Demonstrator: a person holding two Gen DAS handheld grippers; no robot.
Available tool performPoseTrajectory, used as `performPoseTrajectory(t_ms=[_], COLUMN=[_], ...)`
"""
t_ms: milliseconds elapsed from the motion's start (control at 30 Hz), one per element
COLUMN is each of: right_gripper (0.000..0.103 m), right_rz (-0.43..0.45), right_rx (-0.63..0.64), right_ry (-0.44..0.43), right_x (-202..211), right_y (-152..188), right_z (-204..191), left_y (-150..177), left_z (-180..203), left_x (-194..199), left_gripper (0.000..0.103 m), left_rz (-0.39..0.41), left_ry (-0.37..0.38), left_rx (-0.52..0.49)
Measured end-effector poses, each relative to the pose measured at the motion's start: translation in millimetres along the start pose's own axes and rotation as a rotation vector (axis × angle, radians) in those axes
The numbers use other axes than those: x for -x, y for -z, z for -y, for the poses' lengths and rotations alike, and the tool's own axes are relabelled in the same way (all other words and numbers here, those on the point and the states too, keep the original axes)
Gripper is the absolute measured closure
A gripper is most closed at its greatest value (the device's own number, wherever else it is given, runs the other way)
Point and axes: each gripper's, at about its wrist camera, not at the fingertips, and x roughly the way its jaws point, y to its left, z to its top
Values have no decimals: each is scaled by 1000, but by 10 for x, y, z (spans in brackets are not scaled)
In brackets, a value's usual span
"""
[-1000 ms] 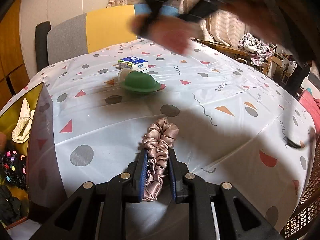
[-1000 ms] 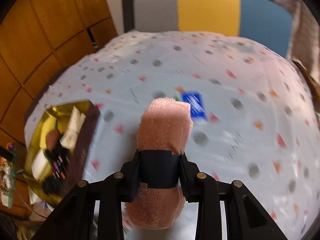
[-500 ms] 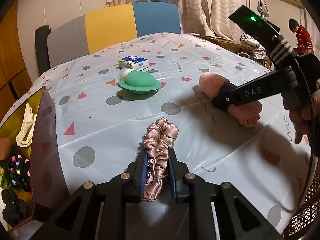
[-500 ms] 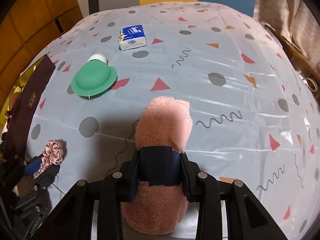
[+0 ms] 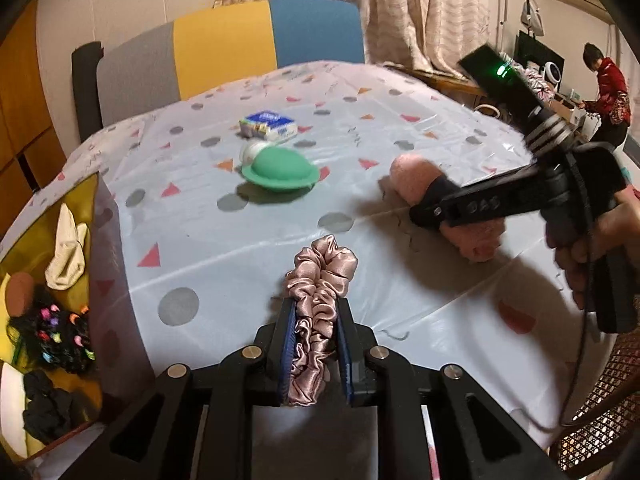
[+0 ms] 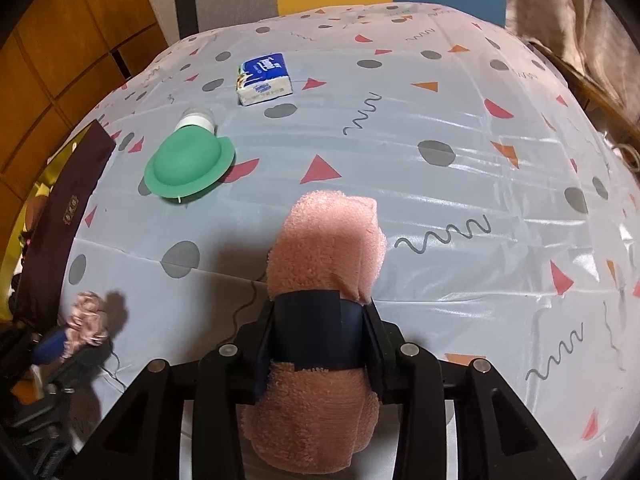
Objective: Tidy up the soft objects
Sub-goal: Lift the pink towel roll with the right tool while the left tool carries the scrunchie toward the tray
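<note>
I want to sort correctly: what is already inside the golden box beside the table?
In the golden box lie a cream sock, a black item with coloured dots and black fabric. Whatever is under them is hidden.

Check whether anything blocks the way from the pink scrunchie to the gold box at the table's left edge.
Nothing visible does. The left tool holds the scrunchie, and only bare tablecloth lies between it and the gold box. The green dome sits farther back, off that line.

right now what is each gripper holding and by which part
The left gripper is shut on the pink satin scrunchie, pinching its near end. The right gripper is shut on the rolled pink towel, clamped around its dark-banded middle.
</note>
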Motion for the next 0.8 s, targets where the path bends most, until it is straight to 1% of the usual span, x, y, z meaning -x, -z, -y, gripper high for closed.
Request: performPoseTrajectory(t_ms=[133,333,467,567,633,733,800], right_gripper=[63,62,62,62,62,62,62], right_rz=[25,50,54,58,59,59,60], right_rx=[63,72,61,77,80,87,91], right_ry=[34,32,25,37,39,45,46], right_x=[0,-5,-3,-1,1,2,4], right_y=[31,45,43,44,44,46,46], right_z=[-80,-73,-59,-82,-86,-97,-101], left_y=[-45,-97,-137,-159,-162,-139,-98], left_z=[-8,-60,-177,-359,-527,-885,-1136], left_x=[156,436,672,821,937,1123,1222], left_gripper=[85,85,85,85,85,85,85], left_rz=[17,52,79,91,104,124,134], left_ry=[23,62,81,90,77,43,0], left_rx=[24,60,94,159,206,297,351])
